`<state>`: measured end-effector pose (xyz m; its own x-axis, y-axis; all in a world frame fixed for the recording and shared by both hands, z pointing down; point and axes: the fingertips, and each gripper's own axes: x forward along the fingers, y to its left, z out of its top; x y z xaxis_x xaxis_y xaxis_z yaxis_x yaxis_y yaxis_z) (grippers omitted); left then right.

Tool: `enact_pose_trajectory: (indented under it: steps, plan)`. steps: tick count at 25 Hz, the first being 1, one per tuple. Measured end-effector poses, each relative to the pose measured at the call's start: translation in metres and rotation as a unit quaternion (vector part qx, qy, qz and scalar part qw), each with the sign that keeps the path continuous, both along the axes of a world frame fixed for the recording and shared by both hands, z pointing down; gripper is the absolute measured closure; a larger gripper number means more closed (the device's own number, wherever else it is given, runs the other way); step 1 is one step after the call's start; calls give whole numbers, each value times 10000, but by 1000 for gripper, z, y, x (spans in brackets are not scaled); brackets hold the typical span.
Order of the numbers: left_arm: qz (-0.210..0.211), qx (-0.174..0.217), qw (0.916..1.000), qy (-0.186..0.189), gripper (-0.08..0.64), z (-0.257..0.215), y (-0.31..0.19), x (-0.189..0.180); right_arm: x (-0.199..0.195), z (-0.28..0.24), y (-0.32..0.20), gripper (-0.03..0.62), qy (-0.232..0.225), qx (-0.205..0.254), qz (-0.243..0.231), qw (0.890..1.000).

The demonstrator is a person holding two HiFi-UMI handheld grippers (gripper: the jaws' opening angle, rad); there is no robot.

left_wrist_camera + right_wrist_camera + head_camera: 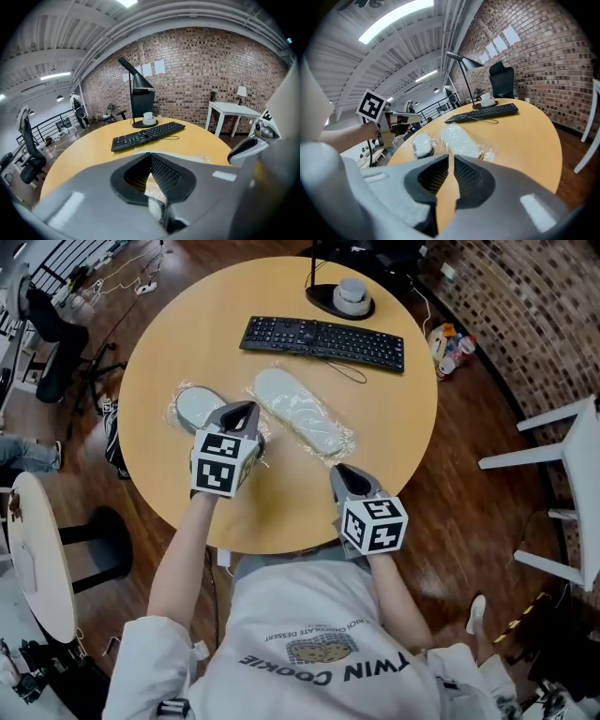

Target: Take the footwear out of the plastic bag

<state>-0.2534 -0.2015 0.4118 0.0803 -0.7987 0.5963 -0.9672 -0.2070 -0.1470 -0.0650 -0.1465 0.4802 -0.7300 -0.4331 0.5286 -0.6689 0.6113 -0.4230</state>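
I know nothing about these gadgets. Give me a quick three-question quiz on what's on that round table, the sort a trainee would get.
1. How many plastic-wrapped slippers lie on the table?
2. True or false: the keyboard lies beyond the slippers, on the side away from the person.
3. What is between the jaws of the right gripper? A) a slipper B) the keyboard C) nothing

Key:
1. Two: a long one and a shorter one to its left.
2. True.
3. C. Its jaws stand slightly apart, with only bare table showing through the gap.
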Motion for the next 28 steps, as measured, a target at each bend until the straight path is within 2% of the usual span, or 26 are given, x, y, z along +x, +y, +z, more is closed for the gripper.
enact_pose_trajectory:
  steps: [4,8,11,14,16,21,28]
  plan:
    - [137,-506,9982,-309,554,27,-27,-20,1,15,-17,541,-38,-354,-60,9993]
    - [314,-1070,9924,-523,554,59,-45,-47,-4,25,-22,505,17,-532,-38,9986]
    - [595,-1407,9858,-702,552,81,-56,-64,-8,32,-24,479,28,-642,102,9979]
    - [966,-1729,9751,-1001,552,102,-63,-79,-6,36,-33,474,40,-705,350,9969]
    - [1213,-1833,9688,-1143,553,112,-69,-83,-1,39,-37,474,-23,-819,564,9950]
    - [1617,-1956,9608,-1117,553,134,-84,-78,12,49,-44,474,-114,-1104,815,9905]
    - [1621,-2065,9575,-1191,554,147,-88,-78,13,54,-49,474,-181,-1293,741,9887]
